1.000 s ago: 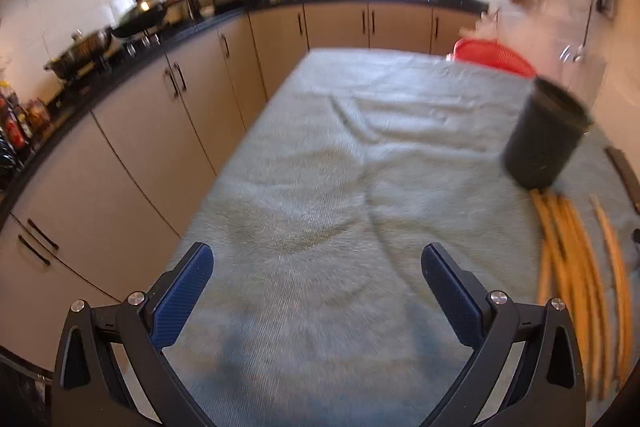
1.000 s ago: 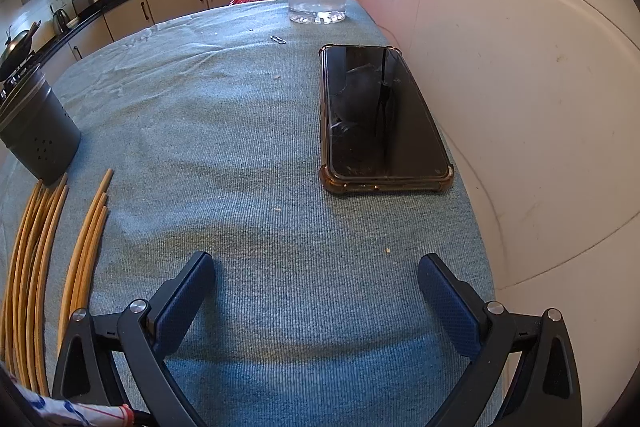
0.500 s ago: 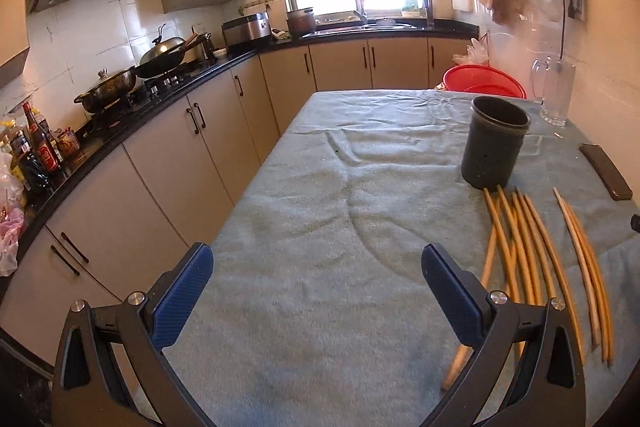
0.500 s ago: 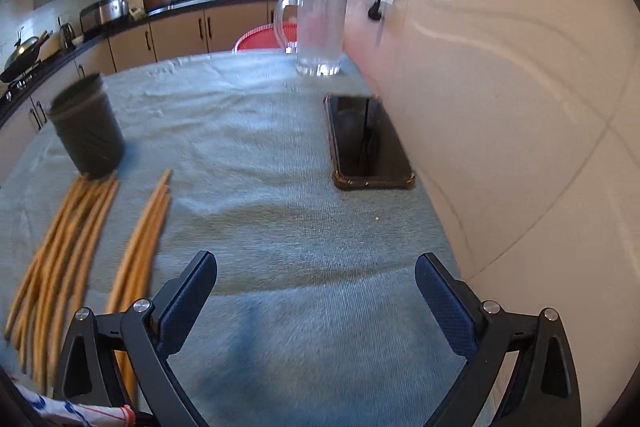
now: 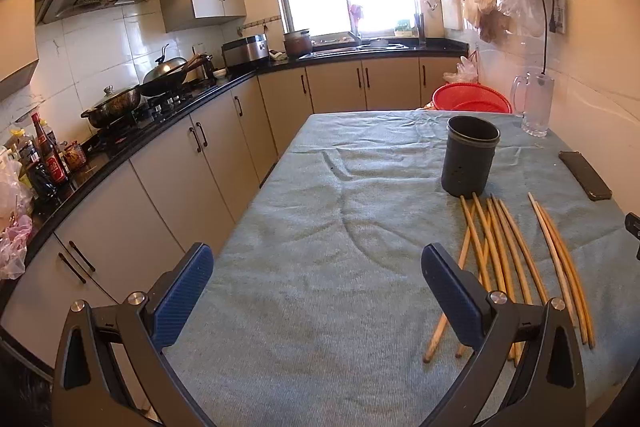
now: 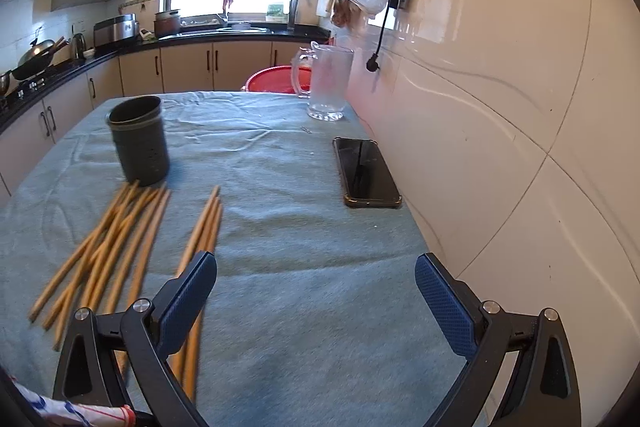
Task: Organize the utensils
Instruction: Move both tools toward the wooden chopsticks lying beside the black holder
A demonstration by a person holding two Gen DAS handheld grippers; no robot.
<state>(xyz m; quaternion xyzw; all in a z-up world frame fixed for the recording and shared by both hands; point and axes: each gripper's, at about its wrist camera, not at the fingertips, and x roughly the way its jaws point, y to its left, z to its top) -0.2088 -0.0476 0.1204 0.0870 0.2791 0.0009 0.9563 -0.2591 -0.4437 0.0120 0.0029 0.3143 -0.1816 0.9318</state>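
Several wooden chopsticks point(image 5: 505, 254) lie in two loose groups on the grey-blue tablecloth point(image 5: 320, 219), just in front of a dark grey upright holder cup point(image 5: 470, 155). They show in the right wrist view too: chopsticks point(image 6: 120, 235) and cup point(image 6: 138, 141). My left gripper point(image 5: 316, 291) is open and empty above the cloth, left of the chopsticks. My right gripper point(image 6: 316, 301) is open and empty, right of the chopsticks; its left finger overlaps the nearer group.
A phone point(image 6: 366, 172) lies on the cloth by the tiled wall point(image 6: 500, 87). A glass pitcher point(image 6: 326, 83) stands at the far right corner, a red basket point(image 6: 272, 79) behind the table. Cabinets and a stove counter point(image 5: 132, 131) run along the left.
Both grippers have pulled back and risen, so the views widened. The cup, chopsticks and phone now sit farther off. Both grippers stayed open.
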